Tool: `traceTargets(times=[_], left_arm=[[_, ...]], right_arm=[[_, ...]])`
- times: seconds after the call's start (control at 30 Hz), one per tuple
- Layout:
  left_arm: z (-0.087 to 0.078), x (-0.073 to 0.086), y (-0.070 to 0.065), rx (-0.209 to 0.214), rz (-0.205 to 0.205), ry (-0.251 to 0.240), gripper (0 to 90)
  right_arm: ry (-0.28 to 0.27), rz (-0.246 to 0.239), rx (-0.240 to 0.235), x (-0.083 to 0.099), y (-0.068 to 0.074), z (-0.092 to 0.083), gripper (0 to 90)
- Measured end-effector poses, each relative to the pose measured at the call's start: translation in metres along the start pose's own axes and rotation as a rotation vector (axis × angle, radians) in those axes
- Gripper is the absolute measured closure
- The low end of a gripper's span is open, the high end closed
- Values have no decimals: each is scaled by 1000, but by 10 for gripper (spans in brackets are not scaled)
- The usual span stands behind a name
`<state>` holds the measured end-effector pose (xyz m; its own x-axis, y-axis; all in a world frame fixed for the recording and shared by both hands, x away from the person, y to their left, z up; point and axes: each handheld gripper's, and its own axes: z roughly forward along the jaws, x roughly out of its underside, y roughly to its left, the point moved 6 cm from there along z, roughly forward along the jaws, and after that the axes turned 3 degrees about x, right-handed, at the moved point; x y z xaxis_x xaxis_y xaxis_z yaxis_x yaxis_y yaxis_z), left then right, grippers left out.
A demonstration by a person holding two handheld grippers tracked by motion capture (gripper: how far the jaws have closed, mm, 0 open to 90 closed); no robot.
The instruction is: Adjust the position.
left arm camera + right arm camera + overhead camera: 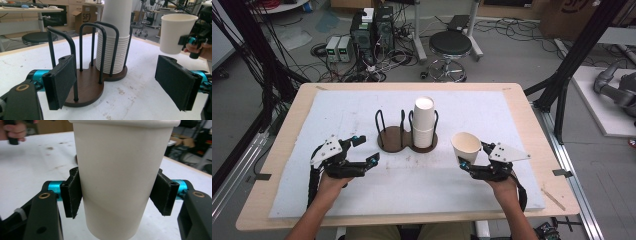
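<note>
Held a paper cup (466, 146) in the right tool (473, 161), pads pressed on both sides of its wall; hung upright and empty above the white mat (302, 175), right of the holder (406, 135) and apart from it. Seen close in the right gripper view (125, 180), clamped about halfway up, base clear of the desk (272, 165). Jaws eased a little wider in the last moment, cup between them all the while.

Left tool (367, 150) released, jaws wide apart, nothing between them, low over the mat just left of the holder and aimed at it.

Holder: dark wooden double base with black wire loops, mid-desk. Right bay filled with a stack of cups (423, 122), nested upright and rising well above the loops; many rims shown banded in the left gripper view (112, 50). Left bay (390, 137) empty, bare wood.
</note>
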<state>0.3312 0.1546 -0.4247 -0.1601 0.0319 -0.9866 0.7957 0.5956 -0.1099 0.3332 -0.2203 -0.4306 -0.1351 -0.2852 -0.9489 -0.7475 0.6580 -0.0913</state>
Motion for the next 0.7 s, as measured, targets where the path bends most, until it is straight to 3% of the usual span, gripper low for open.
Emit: traceTargets(times=[0.4, 0.7], left_arm=[[-9, 6, 12, -47, -17, -11, 170], [-9, 4, 8, -41, -16, -18, 170]], right_arm=[[-40, 48, 86, 0, -17, -10, 336], [-41, 64, 125, 1, -20, -14, 336]])
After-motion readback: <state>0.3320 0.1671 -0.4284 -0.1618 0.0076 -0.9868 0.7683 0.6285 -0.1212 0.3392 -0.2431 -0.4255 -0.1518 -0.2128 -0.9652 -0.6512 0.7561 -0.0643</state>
